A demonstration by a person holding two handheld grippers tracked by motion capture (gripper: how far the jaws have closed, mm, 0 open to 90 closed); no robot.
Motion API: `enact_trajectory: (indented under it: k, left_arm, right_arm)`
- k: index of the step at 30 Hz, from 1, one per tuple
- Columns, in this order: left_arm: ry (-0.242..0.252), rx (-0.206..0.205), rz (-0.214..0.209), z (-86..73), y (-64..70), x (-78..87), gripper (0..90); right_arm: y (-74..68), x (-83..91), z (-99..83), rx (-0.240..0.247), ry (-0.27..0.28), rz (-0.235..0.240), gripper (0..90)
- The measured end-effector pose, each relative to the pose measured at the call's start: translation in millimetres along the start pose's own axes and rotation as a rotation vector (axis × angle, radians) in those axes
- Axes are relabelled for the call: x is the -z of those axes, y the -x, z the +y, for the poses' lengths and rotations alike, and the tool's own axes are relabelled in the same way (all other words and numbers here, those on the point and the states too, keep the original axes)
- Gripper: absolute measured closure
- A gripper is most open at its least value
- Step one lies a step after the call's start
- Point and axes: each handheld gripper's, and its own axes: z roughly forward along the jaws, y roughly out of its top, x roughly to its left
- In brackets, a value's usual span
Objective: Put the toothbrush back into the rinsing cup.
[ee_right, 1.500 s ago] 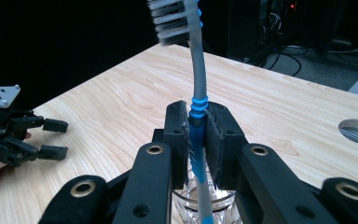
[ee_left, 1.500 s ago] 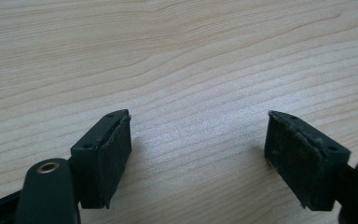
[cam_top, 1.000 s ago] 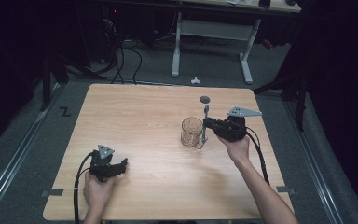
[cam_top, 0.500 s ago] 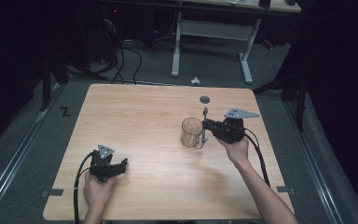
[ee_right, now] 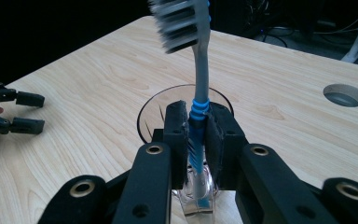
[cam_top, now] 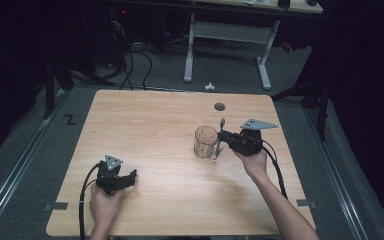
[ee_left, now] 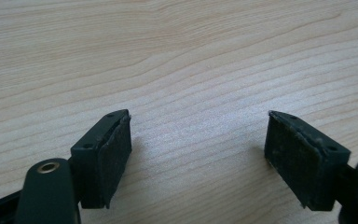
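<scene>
The right gripper (ee_right: 196, 135) clamped the toothbrush (ee_right: 199, 84) upright, just beside the glass (cam_top: 205, 142); the left gripper (ee_left: 200, 154) sat wide open, empty, well apart.

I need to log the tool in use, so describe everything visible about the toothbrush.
The toothbrush has a grey plastic-looking handle with blue ribbed grip sections and a head of grey-white bristles at the top. It stands nearly upright, head up, clamped at its blue grip between the jaws of the right hand-held gripper. Its lower end reaches down beside the clear glass cup near the table; whether it touches either is unclear.
</scene>
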Motion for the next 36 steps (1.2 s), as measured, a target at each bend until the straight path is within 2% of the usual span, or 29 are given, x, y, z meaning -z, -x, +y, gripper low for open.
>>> enact_trajectory:
  k: [19, 36]
  left_arm:
    - [0.000, 0.000, 0.000, 0.0, 0.0, 0.0, 23.4]
    - [0.000, 0.000, 0.000, 0.0, 0.1, 0.0, 23.4]
  right_arm:
    - [-1.3, -8.8, -4.6, 0.013, -0.037, -0.017, 79.1]
    - [2.1, -12.4, -7.1, 0.006, -0.061, -0.022, 79.2]
